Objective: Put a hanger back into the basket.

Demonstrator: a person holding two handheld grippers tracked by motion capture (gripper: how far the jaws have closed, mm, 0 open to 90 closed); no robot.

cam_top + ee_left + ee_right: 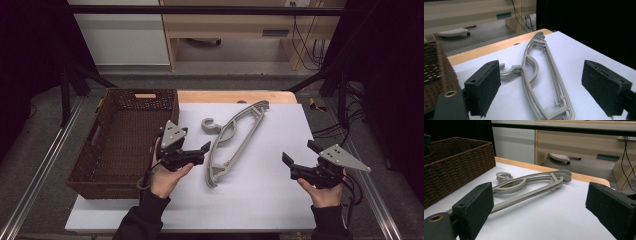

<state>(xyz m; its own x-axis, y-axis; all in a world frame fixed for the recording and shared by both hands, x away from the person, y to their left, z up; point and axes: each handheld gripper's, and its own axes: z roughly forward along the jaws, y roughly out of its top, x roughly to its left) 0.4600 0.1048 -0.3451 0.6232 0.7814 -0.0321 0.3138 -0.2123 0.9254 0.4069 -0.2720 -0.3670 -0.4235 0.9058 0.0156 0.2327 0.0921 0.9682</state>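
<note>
Both tongs [199,151] [299,159] gape released; hanger [235,140] lies diagonally, hook toward the basket [125,140].

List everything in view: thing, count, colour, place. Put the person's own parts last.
hangers: apparently two stacked, grey, lying flat mid-sheet between the grippers
basket: one, dark brown wicker, at the table's left, nothing visible inside
sheet: one, white, covering most of the table
table: one, light wood, edge showing beyond the sheet
cabinet: one, light wood, on the floor beyond the table
left gripper: one, black, jaws open, beside the hangers' lower end
right gripper: one, black, jaws open, at the sheet's right
hands: two, dark sleeves, at the near edge
</note>
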